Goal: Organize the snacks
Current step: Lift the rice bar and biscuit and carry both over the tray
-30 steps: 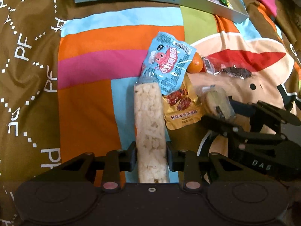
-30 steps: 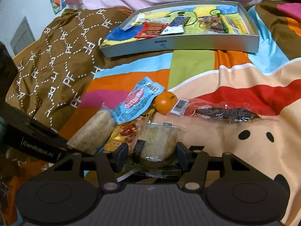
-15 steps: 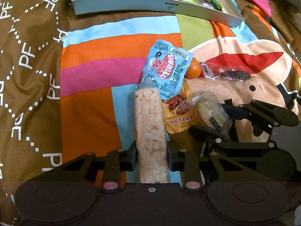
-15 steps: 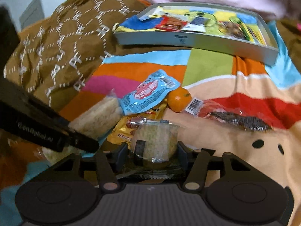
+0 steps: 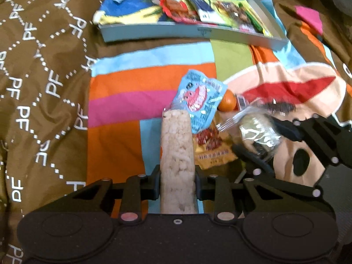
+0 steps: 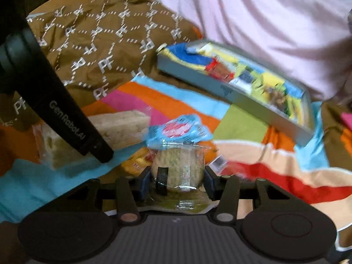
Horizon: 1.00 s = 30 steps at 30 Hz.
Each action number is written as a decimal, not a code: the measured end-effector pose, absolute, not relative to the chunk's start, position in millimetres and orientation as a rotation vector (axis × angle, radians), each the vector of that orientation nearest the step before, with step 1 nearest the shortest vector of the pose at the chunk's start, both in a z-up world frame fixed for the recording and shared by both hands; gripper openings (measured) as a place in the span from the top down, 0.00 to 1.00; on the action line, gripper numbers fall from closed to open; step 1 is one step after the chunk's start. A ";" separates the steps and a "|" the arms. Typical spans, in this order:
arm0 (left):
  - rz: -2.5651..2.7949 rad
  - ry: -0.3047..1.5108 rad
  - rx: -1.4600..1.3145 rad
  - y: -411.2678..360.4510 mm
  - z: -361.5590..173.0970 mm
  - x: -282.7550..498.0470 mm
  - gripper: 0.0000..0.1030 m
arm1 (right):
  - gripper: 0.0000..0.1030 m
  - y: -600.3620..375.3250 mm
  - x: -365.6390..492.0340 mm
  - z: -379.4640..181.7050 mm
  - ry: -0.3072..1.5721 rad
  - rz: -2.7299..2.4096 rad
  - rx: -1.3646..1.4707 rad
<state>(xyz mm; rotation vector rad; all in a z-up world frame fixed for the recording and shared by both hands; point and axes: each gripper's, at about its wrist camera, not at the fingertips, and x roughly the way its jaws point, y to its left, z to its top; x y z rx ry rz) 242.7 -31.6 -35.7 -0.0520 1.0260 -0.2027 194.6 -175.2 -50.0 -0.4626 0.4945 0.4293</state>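
The left gripper (image 5: 177, 186) is pinching the near end of a long puffed-rice bar (image 5: 177, 154) in clear wrap, its pads pressed to both sides, the bar pointing straight ahead of the fingers; the right gripper (image 6: 176, 181) is clamped on a round cake in clear plastic (image 6: 178, 169), which fills the gap between its pads; seen from the left wrist, the right gripper (image 5: 259, 140) sits just to the right of the bar with the same cake (image 5: 257, 133) in its grip; at the bar's far tip lies a blue snack packet (image 5: 199, 101), overlapping a yellow packet (image 5: 212, 149) that lies between the two grippers; a small orange (image 5: 228, 101) rests just beyond and right of the blue packet, touching its edge; further right a dark snack in clear wrap (image 5: 279, 107) is blurred; all rest on a colourful patterned blanket (image 5: 136, 83); well ahead stands a shallow grey tray (image 5: 167, 32) holding several packets.
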 end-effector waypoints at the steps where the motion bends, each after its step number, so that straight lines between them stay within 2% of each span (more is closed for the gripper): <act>1: -0.195 1.012 -0.062 -31.8 -32.5 242.7 0.70 | 0.49 -176.9 195.5 -47.0 0.479 0.419 -0.457; 18: -0.097 0.808 -0.194 -38.3 15.0 261.8 0.70 | 0.49 -216.5 216.6 -15.2 0.358 0.332 -0.224; 30: -0.108 0.681 -0.193 -53.7 42.1 285.4 0.70 | 0.49 -220.7 226.1 -7.2 0.304 0.345 -0.176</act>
